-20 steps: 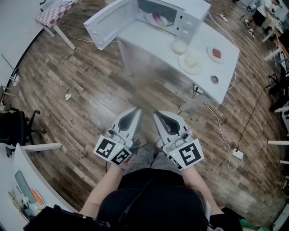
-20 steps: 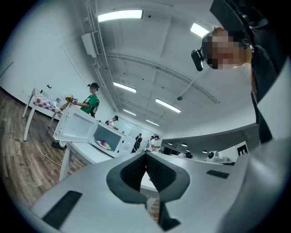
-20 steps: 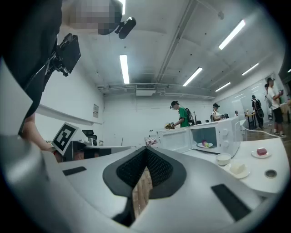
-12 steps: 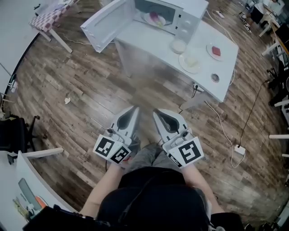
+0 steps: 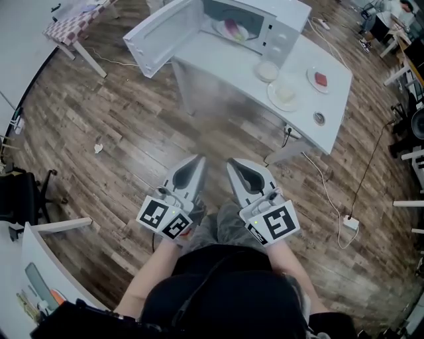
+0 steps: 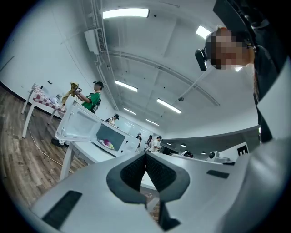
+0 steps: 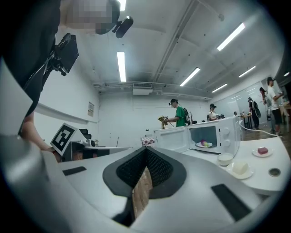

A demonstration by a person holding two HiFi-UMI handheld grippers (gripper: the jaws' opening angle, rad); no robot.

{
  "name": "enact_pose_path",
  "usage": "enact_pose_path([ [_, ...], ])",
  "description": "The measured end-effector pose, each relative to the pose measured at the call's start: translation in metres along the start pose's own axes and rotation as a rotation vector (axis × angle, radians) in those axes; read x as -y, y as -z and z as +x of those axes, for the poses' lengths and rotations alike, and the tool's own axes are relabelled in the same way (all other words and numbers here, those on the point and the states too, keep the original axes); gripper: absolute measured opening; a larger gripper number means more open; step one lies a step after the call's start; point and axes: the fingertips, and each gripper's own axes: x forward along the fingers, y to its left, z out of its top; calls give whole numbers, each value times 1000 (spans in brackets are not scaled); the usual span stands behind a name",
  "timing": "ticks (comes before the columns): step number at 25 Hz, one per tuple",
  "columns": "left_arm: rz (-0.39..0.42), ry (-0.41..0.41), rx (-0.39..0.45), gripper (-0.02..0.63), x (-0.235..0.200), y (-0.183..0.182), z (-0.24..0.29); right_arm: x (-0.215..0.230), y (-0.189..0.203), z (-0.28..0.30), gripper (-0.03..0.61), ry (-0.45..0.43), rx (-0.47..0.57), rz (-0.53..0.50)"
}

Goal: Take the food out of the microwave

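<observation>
We have barely started. The left gripper (image 5: 196, 163) and right gripper (image 5: 234, 165) are both pressed shut on nothing. The plate of food (image 5: 231, 29) sits inside the microwave (image 5: 286, 20), door (image 5: 162, 32) open, well ahead of them. Reaching, gripping and lifting out are all left.

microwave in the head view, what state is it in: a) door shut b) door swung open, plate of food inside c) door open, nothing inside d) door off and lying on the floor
b: the door of the microwave stands swung open to the side, and a plate of food sits in the cavity.
</observation>
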Motion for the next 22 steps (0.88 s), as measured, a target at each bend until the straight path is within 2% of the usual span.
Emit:
enact_pose_path([
  [7,-8,-4,11,11,-13,2,13,25,1,12,20,44,13,26],
  [17,30,6,6,11,-49,-16,64,62,-4,62,20,21,34,38],
  [22,18,-7,-8,11,-72,-21,85,81,3,90,20,12,17,69],
])
